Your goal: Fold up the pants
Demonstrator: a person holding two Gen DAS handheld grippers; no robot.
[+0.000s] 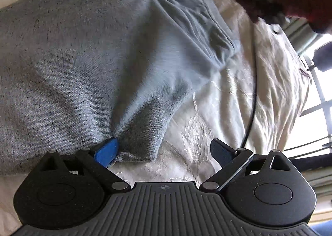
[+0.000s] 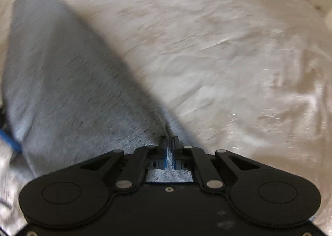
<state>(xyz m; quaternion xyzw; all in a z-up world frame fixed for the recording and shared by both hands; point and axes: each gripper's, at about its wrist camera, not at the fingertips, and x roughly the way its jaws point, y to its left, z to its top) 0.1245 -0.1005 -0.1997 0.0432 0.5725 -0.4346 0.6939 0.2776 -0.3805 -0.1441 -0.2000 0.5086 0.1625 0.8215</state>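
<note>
Grey sweatpants [image 1: 83, 49] lie on a cream embroidered bedspread [image 1: 238, 101], the right hand-held gripper [image 2: 170, 142] pinching a fabric fold (view blurred) while the left hand-held gripper [image 1: 164, 148] stands spread, one blue pad touching cloth.

We are in a home, most likely a bedroom. Everything we see lies on a bed [image 1: 228, 99] spread with a cream, shiny cover that has a leafy pattern stitched into it. At the right edge we see a window [image 1: 319, 109] with dark bars, daylight behind it, and a curtain [image 1: 294, 28] beside it.
</note>
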